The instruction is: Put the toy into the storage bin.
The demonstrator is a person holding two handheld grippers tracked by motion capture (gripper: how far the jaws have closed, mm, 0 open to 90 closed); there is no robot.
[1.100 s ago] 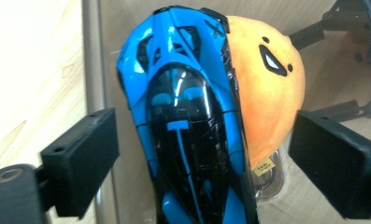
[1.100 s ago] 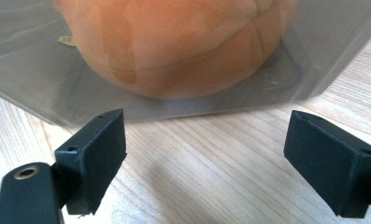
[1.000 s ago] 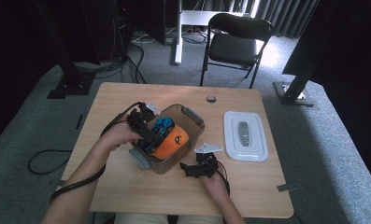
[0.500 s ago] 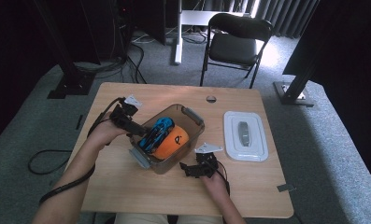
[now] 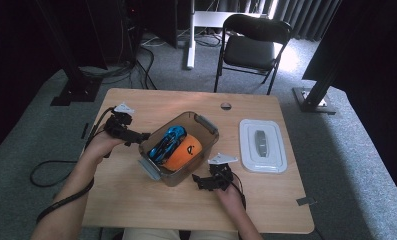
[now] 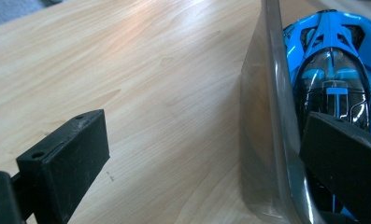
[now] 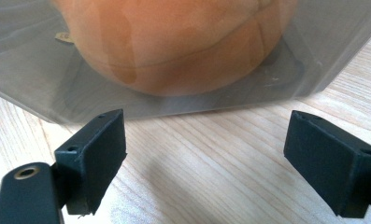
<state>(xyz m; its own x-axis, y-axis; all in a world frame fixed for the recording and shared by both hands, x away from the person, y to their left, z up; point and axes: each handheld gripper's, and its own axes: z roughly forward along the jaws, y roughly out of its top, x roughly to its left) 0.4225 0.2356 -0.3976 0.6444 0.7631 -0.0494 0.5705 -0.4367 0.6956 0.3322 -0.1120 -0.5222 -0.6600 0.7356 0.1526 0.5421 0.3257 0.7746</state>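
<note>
A translucent grey-brown bin (image 5: 204,122) stands mid-table, holding a blue toy car (image 5: 166,141) and an orange rounded object (image 5: 185,151). My left gripper (image 5: 142,137) is open at the bin's left wall. In the left gripper view this gripper (image 6: 202,140) straddles the bin wall (image 6: 267,116), one jaw over the table and the other above the blue car (image 6: 335,70). My right gripper (image 5: 206,181) rests open on the table just in front of the bin. Here the right gripper (image 7: 206,135) faces the bin's side (image 7: 323,51), and the orange object (image 7: 183,42) shows through it.
The bin's white lid (image 5: 262,146) lies flat to the right of the bin. A small round grommet (image 5: 226,105) sits near the table's far edge. A black chair (image 5: 251,47) stands beyond the wooden table (image 5: 136,200). Cables trail off the left side.
My left gripper has pulled back leftward from over the bin's contents to the bin's left wall. The right gripper and the bin have stayed put.
</note>
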